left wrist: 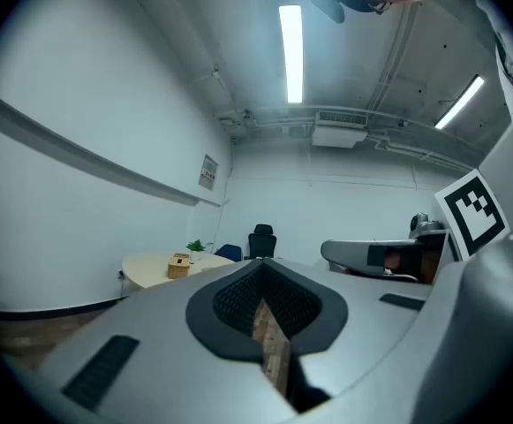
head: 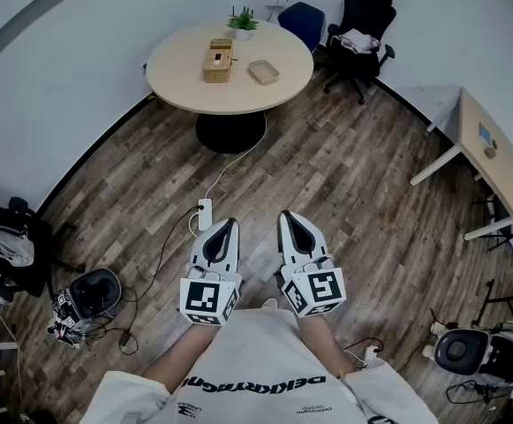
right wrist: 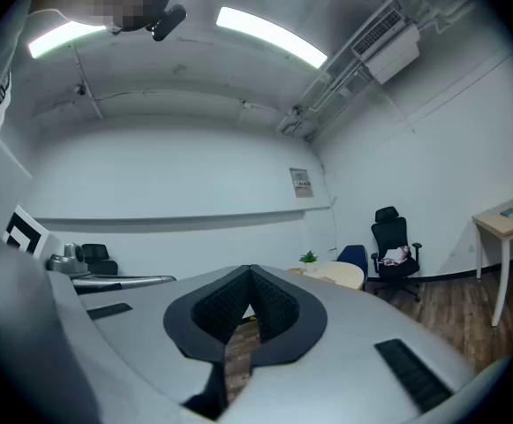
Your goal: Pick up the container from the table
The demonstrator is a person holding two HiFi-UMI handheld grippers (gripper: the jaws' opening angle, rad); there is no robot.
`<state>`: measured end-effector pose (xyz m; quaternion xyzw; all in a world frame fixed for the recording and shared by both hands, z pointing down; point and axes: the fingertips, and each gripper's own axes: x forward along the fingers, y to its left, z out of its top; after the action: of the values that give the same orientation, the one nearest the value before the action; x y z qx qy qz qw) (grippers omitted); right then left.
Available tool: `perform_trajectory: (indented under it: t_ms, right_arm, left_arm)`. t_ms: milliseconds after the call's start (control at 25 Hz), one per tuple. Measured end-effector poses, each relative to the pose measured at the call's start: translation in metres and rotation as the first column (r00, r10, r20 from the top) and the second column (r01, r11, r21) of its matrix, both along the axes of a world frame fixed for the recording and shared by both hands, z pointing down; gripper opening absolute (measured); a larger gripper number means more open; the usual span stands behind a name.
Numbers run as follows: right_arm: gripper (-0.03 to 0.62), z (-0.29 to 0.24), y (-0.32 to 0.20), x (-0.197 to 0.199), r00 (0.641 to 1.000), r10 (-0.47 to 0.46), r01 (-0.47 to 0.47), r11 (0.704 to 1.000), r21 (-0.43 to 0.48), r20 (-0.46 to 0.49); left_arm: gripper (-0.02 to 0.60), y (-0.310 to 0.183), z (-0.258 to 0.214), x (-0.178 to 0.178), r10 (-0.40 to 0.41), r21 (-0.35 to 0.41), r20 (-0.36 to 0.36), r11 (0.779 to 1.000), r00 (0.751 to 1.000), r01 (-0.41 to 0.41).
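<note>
Both sets of tongs are pressed together with nothing between the pads: the left gripper (head: 229,223) and right gripper (head: 288,216) are held level, side by side, above a brown wood-plank floor (head: 344,184). A white power strip (head: 205,213) lies on the planks just ahead of the left one. Well apart from both stands a round pale-wood table (head: 181,78) against the curved white wall. On it sits the tan woven box-shaped container (head: 218,62), with a shallow beige tray (head: 262,71) beside it and a small green potted plant (head: 243,22) behind. A black office chair (head: 362,25) stands to the right. Only the gripper views show the long ceiling lights (left wrist: 290,51). The left gripper view catches the container, the right one only the plant.
</note>
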<state>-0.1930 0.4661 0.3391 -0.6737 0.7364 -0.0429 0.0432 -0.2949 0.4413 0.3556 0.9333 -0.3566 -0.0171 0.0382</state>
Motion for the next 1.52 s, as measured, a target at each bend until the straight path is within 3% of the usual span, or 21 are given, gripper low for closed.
perform_trajectory:
  t_ms: [520, 880, 1160, 1520]
  right_arm:
    - [0.032, 0.014, 0.02, 0.102, 0.999, -0.04, 0.04, 0.999, 0.0, 0.02]
    - [0.032, 0.044, -0.004, 0.131, 0.998, -0.048, 0.05, 0.997, -0.061, 0.044]
    - [0.032, 0.05, -0.081, 0.187, 1.0, -0.01, 0.012, 0.997, -0.08, 0.024]
    - [0.032, 0.015, -0.236, 0.244, 1.0, 0.003, -0.003, 0.998, -0.055, 0.007]
  left_arm:
    - [0.015, 0.024, 0.017, 0.098, -0.057, 0.004, 0.043, 0.998, 0.997, 0.057]
    - [0.015, -0.004, 0.04, 0.132, -0.06, -0.044, 0.061, 0.997, 0.996, 0.063]
    - [0.015, -0.084, 0.049, 0.19, -0.03, -0.055, 0.027, 0.998, 0.999, 0.031]
    - [0.015, -0.244, 0.022, 0.245, -0.016, -0.068, 0.008, 0.998, 1.0, 0.016]
